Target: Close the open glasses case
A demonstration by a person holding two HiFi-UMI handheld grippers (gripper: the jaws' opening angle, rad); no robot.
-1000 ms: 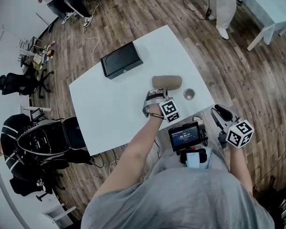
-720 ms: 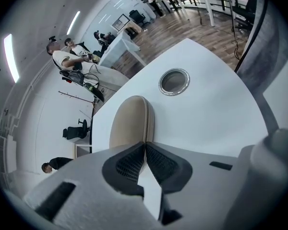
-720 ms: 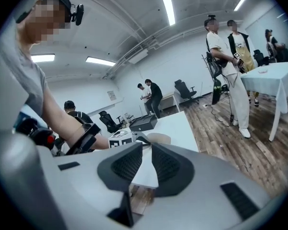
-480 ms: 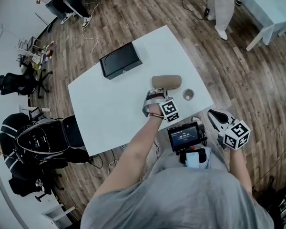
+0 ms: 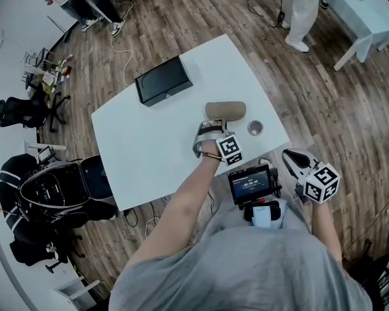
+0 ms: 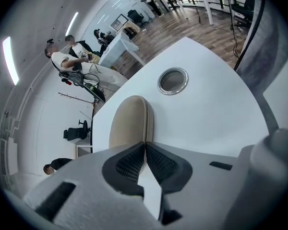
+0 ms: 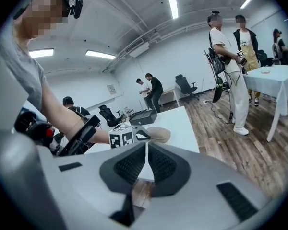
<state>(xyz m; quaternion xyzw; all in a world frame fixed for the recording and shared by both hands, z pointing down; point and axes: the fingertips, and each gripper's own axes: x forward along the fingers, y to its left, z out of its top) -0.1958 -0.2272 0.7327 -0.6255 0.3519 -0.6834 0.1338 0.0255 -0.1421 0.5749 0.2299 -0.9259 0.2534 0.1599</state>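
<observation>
The tan glasses case (image 5: 225, 111) lies mid-frame on the white counter (image 5: 149, 148), its long axis running left-right. The left claw (image 5: 209, 130) is clenched empty just below it. The right claw (image 5: 292, 157) is clenched empty at lower right.

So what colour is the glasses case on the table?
The glasses case is plain beige with no pattern, shown best in the left gripper view.

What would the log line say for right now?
glasses case: looks closed, on table | left gripper: shut, tips by case | right gripper: shut, empty, off table
</observation>
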